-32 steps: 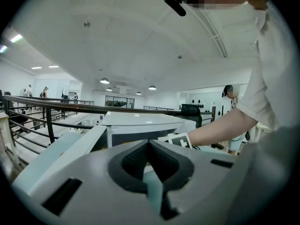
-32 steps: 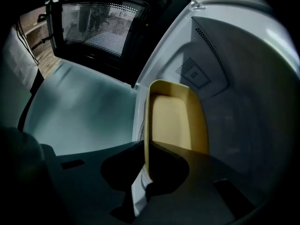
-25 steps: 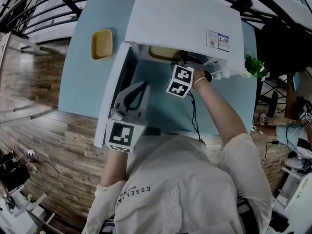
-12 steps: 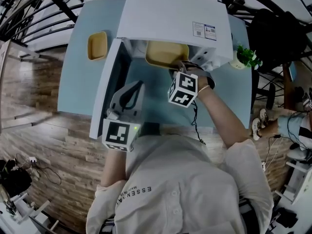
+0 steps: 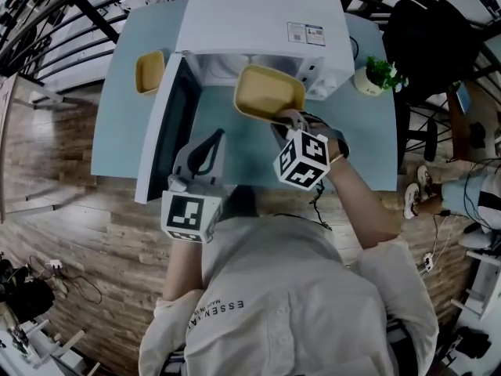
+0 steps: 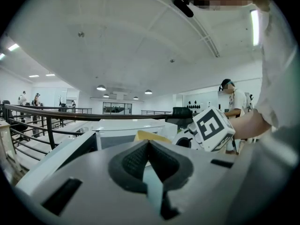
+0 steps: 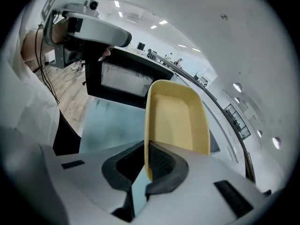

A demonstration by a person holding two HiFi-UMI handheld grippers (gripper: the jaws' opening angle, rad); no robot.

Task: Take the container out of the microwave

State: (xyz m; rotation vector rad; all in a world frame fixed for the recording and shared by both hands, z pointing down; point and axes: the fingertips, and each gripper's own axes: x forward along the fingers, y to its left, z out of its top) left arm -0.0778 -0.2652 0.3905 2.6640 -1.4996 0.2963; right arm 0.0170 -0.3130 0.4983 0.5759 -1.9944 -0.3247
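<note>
The yellow rectangular container (image 5: 268, 94) hangs in the air just in front of the white microwave (image 5: 258, 26), above the light-blue table. My right gripper (image 5: 288, 118) is shut on the container's near rim (image 7: 146, 158); the empty inside of the container (image 7: 176, 121) fills the right gripper view. The microwave door (image 5: 163, 124) stands open to the left. My left gripper (image 5: 207, 149) is near the door's lower edge, jaws together (image 6: 149, 146) with nothing between them. It points toward the microwave and touches nothing.
A second yellow container (image 5: 149, 72) lies on the table (image 5: 117, 131) left of the microwave. A small potted plant (image 5: 379, 75) stands at the microwave's right. Railings and wooden floor lie beyond the table's left edge. A cable runs from the right gripper toward my body.
The right gripper has pulled the yellow container out of the microwave cavity, toward me and upward. The left gripper has drifted slightly; the door has stayed open.
</note>
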